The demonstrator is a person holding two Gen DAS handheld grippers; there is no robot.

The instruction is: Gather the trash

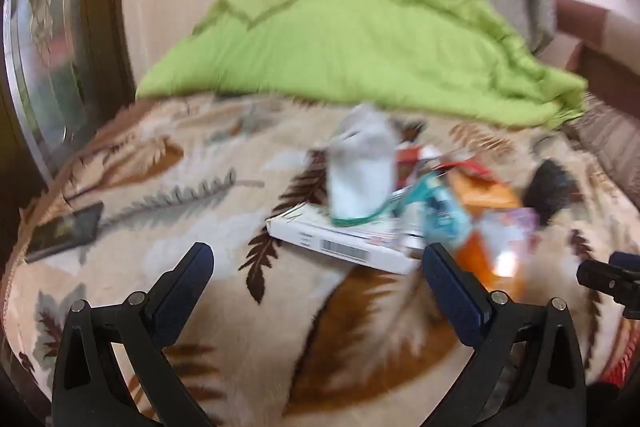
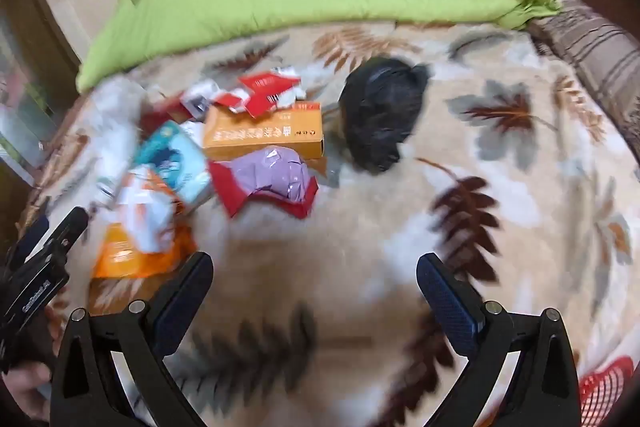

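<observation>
A: How do your two grippers stand?

B: Your left gripper (image 1: pixel 318 259) is spread as wide as it goes and holds nothing. Between its fingers you see only the leaf-print blanket (image 1: pixel 224 307) on the bed, and just past them the near edge of a flat white box (image 1: pixel 344 247).

A: And the other one?

B: Your right gripper (image 2: pixel 314 269) is just as wide, also empty, tilted down over a bare stretch of the blanket. Neither touches any trash.

A: Where is the trash?

B: Heaped in the middle of the bed. In the left wrist view a pale crumpled bag (image 1: pixel 360 171) stands on the white box, with a teal packet (image 1: pixel 444 211) and an orange wrapper (image 1: pixel 480 255) to the right. In the right wrist view the heap sits up and left of your fingers: an orange carton (image 2: pixel 262 135), torn red-and-white paper (image 2: pixel 266 89), a purple-and-red wrapper (image 2: pixel 276 179), and a black bag (image 2: pixel 380 115) just right of it.

A: Any writing you can read?

B: The white box carries a barcode label, and the red paper has one too. The orange carton has printed characters, too blurred to read. The green quilt (image 1: pixel 360 39) lies behind the heap.
</observation>
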